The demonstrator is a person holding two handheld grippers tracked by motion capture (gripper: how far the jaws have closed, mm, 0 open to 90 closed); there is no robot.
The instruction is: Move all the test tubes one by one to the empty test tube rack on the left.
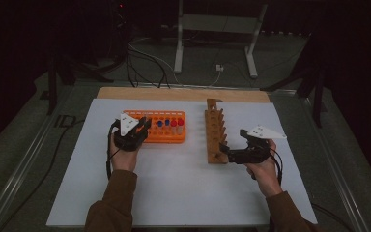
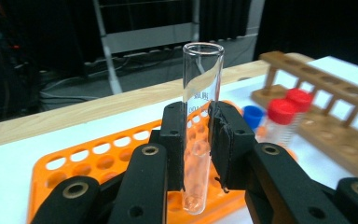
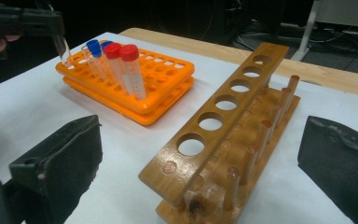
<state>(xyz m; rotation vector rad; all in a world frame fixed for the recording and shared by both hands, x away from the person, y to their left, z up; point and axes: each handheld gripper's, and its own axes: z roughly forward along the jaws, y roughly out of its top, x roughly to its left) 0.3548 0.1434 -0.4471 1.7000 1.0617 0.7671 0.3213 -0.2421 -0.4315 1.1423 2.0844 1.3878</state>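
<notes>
covering a wooden table (image 1: 183,93), white sheet (image 1: 174,183), dark room, left gripper (image 2: 198,140) clenching glass tube (image 2: 200,93), right gripper (image 3: 196,163) released

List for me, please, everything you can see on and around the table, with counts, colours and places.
glass test tube: one, clear, uncapped, upright between the left tongs' pads above the orange rack
orange rack: one, orange plastic, left half of the white table
capped tubes: four, two red caps, two blue caps, standing in the orange rack
wooden rack: one, brown, six holes, all vacant, centre-right of the table
white table: one, white top with a wooden far edge
metal stand: one, grey, on the floor behind
left tongs: black, shut on the glass test tube
right tongs: black, open, facing the wooden rack's near end
</notes>
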